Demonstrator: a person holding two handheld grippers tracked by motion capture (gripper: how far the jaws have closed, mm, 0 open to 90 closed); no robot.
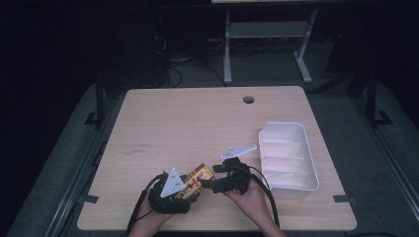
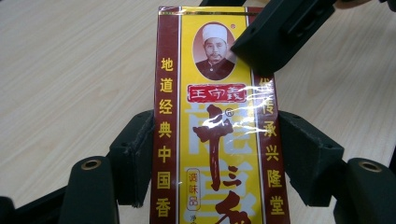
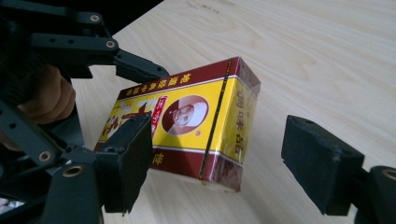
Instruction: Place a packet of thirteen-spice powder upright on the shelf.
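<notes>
A yellow and dark red box (image 1: pixel 197 177) with a printed portrait and Chinese lettering hangs just above the wooden table (image 1: pixel 197 123) near its front edge. My left gripper (image 1: pixel 189 188) is shut on it; in the left gripper view both pads press the long sides of the box (image 2: pixel 215 140), and the left gripper (image 2: pixel 219 144) points along it. My right gripper (image 1: pixel 212 177) faces the box's free end from the right. In the right gripper view the right gripper (image 3: pixel 217 140) stands open, its pads on either side of the box's (image 3: pixel 196 121) end and not pressing on it.
A white plastic tray (image 1: pixel 302 148) with ribbed dividers stands at the right side of the table. A round cable hole (image 1: pixel 248 99) sits near the far edge. Past the table's far edge, a grey desk frame (image 1: pixel 227 49) stands on the dark floor.
</notes>
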